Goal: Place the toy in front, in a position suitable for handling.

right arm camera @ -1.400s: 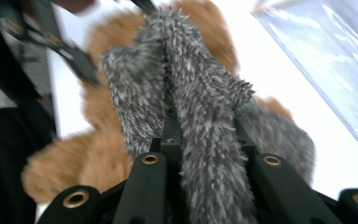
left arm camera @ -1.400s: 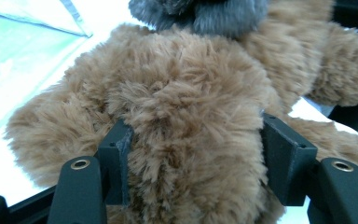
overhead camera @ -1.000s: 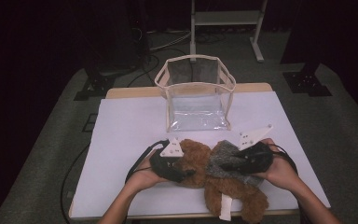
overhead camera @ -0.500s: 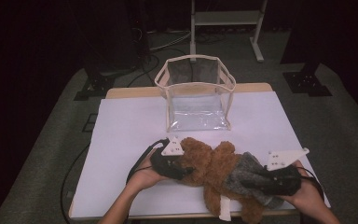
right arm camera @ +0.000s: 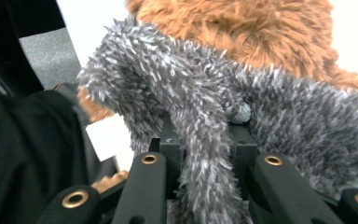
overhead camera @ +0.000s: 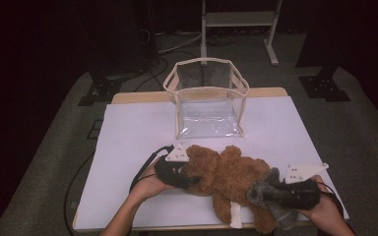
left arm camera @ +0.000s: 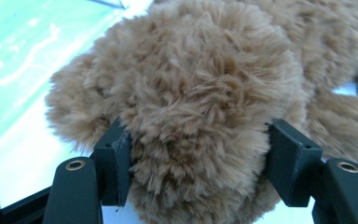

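Now we have a brown teddy bear [overhead camera: 229, 177] lying on its side across the near part of the white desk [overhead camera: 128, 142], between our two hands. Our left gripper [overhead camera: 189, 181] meets the bear at its left end; in the left gripper view the two black jaws stand fairly wide, one on each side of a round, fluffy part of the plush [left arm camera: 191, 107], and their pads press into the fur. We hold the bear there, low against the desk.

Our right gripper [overhead camera: 280, 192] is at the bear's right end, near the desk's front right corner. Its jaws are nearly together, pinched on a strip of grey shaggy cloth [overhead camera: 268, 194] that drapes over the bear's lower half. In the right gripper view the grey cloth [right arm camera: 205, 116] runs down between the jaws, with the brown fur [right arm camera: 242, 28] just behind it. Whether the grey piece is sewn to the bear or merely lies on it, we cannot tell.

A white tag [overhead camera: 236, 216] hangs from the bear at the desk's front edge. Farther back, well apart from the bear, a clear plastic bag with cream trim [overhead camera: 206, 98] stands upright and open.
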Action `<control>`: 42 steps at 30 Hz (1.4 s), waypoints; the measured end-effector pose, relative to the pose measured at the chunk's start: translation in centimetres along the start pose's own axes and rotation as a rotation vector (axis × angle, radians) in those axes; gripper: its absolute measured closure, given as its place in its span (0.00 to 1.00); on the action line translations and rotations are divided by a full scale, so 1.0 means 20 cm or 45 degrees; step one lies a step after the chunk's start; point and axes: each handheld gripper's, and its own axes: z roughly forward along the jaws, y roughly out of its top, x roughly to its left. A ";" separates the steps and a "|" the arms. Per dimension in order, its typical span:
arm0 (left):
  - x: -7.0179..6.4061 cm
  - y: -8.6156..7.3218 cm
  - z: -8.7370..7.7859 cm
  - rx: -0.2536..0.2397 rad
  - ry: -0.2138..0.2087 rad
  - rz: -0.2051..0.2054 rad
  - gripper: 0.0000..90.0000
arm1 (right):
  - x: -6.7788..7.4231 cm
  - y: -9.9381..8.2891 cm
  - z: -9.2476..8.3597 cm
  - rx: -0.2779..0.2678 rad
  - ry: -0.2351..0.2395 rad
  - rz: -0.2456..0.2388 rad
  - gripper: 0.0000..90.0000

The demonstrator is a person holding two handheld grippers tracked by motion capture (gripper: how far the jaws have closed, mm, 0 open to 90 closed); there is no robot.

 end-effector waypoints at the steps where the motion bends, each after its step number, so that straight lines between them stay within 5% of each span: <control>1: 0.00 -0.01 0.00 -0.005 -0.002 -0.013 0.37 | -0.02 0.02 0.01 -0.001 0.000 -0.004 0.81; 8: -0.06 -0.03 0.03 -0.018 -0.056 -0.008 0.37 | -0.21 0.16 0.02 -0.010 -0.097 -0.012 0.80; 11: -0.07 -0.01 0.06 -0.041 -0.060 -0.002 0.37 | -0.28 0.18 0.01 -0.013 -0.086 0.018 0.81; 14: -0.08 0.02 0.07 -0.063 -0.067 0.012 0.37 | -0.32 0.18 -0.04 -0.080 0.006 0.074 0.81; 16: -0.09 0.04 0.09 -0.064 -0.074 0.026 0.37 | -0.29 0.22 -0.08 -0.111 0.036 0.055 0.81; 19: -0.11 0.08 0.12 -0.069 -0.092 0.063 0.38 | -0.21 0.34 -0.05 -0.088 0.061 -0.053 0.81; 24: -0.14 0.11 0.15 -0.065 -0.081 0.112 0.36 | -0.09 0.48 0.12 0.016 0.099 -0.175 0.81; 25: -0.12 0.09 0.13 -0.059 -0.051 0.119 0.35 | -0.06 0.50 0.22 0.092 0.077 -0.225 0.81; 29: -0.06 0.02 0.07 -0.070 -0.036 0.076 0.35 | -0.07 0.50 0.26 0.110 0.079 -0.201 0.81; 33: -0.04 -0.02 0.09 -0.109 -0.058 0.044 0.39 | 0.00 0.61 0.28 0.091 0.110 -0.259 0.81; 38: -0.05 -0.01 0.10 -0.106 -0.030 0.071 0.40 | 0.02 0.67 0.41 0.104 0.149 -0.265 0.80; 42: -0.04 -0.02 0.10 -0.119 -0.023 0.070 0.42 | 0.00 0.61 0.39 0.100 0.152 -0.247 0.80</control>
